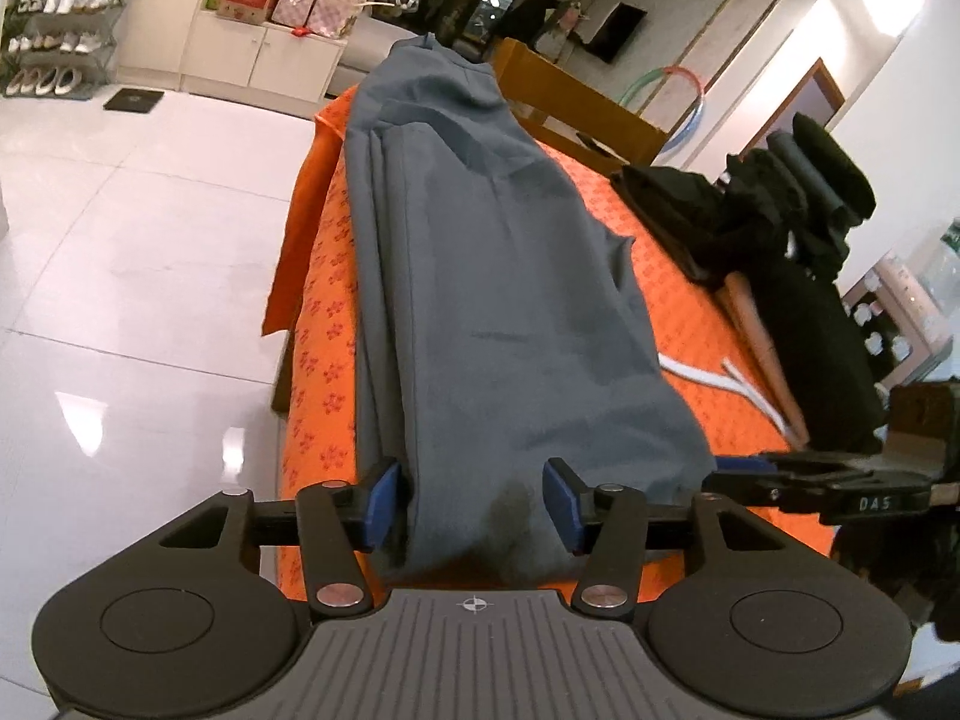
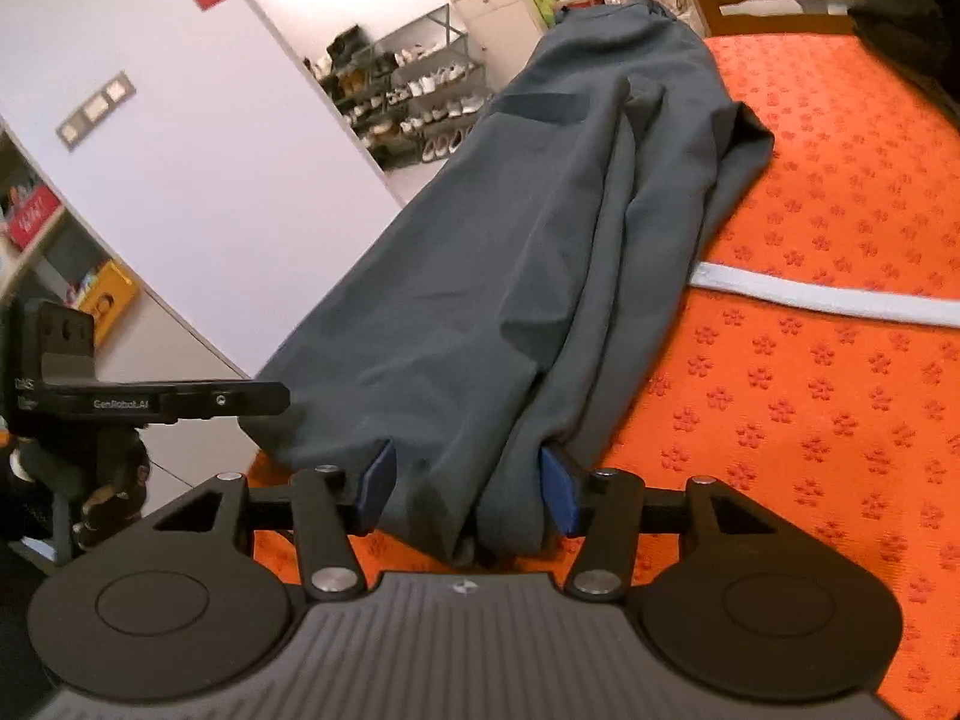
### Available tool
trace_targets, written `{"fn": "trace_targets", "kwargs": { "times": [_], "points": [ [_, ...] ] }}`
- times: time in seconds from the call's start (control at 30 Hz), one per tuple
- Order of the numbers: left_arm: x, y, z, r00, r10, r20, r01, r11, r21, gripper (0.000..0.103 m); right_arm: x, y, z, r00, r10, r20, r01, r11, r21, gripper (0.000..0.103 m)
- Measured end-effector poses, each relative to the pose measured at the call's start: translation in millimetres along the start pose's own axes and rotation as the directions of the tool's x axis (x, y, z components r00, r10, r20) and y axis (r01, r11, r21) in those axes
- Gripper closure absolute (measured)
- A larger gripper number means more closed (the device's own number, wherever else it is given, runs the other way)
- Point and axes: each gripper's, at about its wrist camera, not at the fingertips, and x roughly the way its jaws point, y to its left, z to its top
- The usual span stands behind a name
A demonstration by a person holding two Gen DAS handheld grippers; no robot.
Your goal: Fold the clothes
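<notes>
Grey trousers (image 1: 480, 270) lie lengthwise on the orange patterned tablecloth (image 1: 690, 300), running from the near edge to the far end. Their near end sits between the blue pads (image 1: 384, 498) of my left gripper (image 1: 471, 495), which stands open, the pads beside the cloth and not pinching it. In the right wrist view the same trousers (image 2: 540, 210) bunch into folds between the pads of my right gripper (image 2: 465, 483), also open, with the fabric resting loose on the tablecloth (image 2: 840, 420). The two grippers stand side by side at the near hem.
A pile of black clothes (image 1: 780, 228) lies on the right of the table, a white strap (image 2: 840, 300) beside the trousers. A wooden chair (image 1: 570, 102) stands behind the table. To the left the table edge drops to white tiled floor (image 1: 120, 240), with a shoe rack (image 1: 60, 18) beyond.
</notes>
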Motion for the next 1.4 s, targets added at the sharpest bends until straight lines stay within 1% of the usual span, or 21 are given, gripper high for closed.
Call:
{"fn": "trace_targets", "kwargs": {
  "times": [0.07,0.13,0.2,0.23,0.3,0.33,0.37,0.4,0.43,0.47,0.5,0.53,0.57,0.67,0.77,0.9,1.1,1.3,1.4],
  "points": [
    [3,7,2,1.0,-0.03,-0.008,0.029,0.999,-0.042,0.048,0,-1,-3,0.999,0.053,-0.002,-0.053,0.998,0.022,0.043],
    [6,12,5,0.995,-0.091,-0.032,0.088,0.993,-0.077,0.049,-4,0,-6,0.994,0.111,-0.009,-0.111,0.993,0.035,0.043],
    [7,16,7,0.988,-0.147,-0.055,0.141,0.985,-0.101,0.05,-10,3,-8,0.988,0.153,-0.021,-0.153,0.988,0.034,0.043],
    [8,17,7,0.986,-0.157,-0.064,0.15,0.984,-0.1,0.05,-12,4,-7,0.988,0.152,-0.025,-0.151,0.988,0.027,0.043],
    [12,19,8,0.983,-0.16,-0.086,0.151,0.983,-0.105,0.05,-13,8,-7,0.994,0.106,-0.028,-0.106,0.994,-0.005,0.043],
    [14,20,8,0.983,-0.155,-0.096,0.145,0.984,-0.108,0.055,-9,8,-7,0.995,0.088,-0.037,-0.089,0.996,-0.02,0.043],
    [16,20,7,0.985,-0.141,-0.102,0.13,0.986,-0.106,0.065,-5,10,-7,0.996,0.078,-0.053,-0.08,0.996,-0.03,0.046],
    [17,20,6,0.986,-0.126,-0.106,0.115,0.988,-0.103,0.072,1,13,-8,0.995,0.074,-0.066,-0.076,0.996,-0.039,0.048],
    [17,20,4,0.988,-0.107,-0.108,0.096,0.99,-0.102,0.084,3,15,-9,0.995,0.065,-0.069,-0.068,0.997,-0.048,0.056],
    [16,20,2,0.989,-0.098,-0.111,0.087,0.991,-0.105,0.087,4,19,-12,0.996,0.052,-0.068,-0.056,0.997,-0.055,0.069],
    [15,21,-1,0.989,-0.093,-0.114,0.08,0.991,-0.108,0.088,5,22,-14,0.997,0.039,-0.066,-0.043,0.997,-0.062,0.077],
    [12,22,-4,0.99,-0.089,-0.112,0.077,0.991,-0.113,0.09,4,24,-17,0.998,0.031,-0.06,-0.035,0.997,-0.065,0.09],
    [9,23,-7,0.99,-0.086,-0.109,0.074,0.99,-0.118,0.091,1,25,-19,0.998,0.03,-0.048,-0.033,0.998,-0.062,0.091],
    [-1,22,-15,0.992,-0.08,-0.1,0.066,0.989,-0.131,0.093,-12,30,-28,1.0,0.027,-0.015,-0.028,0.998,-0.051,0.092],
    [-14,21,-24,0.99,-0.103,-0.097,0.086,0.982,-0.169,0.094,-28,34,-32,0.999,0.034,0.012,-0.033,0.998,-0.044,0.093],
    [-32,13,-42,0.987,-0.121,-0.108,0.102,0.98,-0.172,0.094,-50,45,-44,0.999,0.053,0.011,-0.052,0.997,-0.054,0.093],
    [-47,-8,-70,0.982,-0.117,-0.145,0.098,0.987,-0.131,0.094,-78,55,-79,0.998,0.062,-0.011,-0.062,0.998,-0.028,0.094],
    [-60,-25,-99,0.976,-0.112,-0.188,0.101,0.992,-0.069,0.094,-101,76,-121,0.999,0.032,-0.011,-0.032,0.999,-0.012,0.093],
    [-72,-27,-115,0.973,-0.118,-0.199,0.11,0.993,-0.051,0.094,-109,91,-144,1.0,0.011,-0.012,-0.012,1.0,-0.012,0.093]
  ]
}}
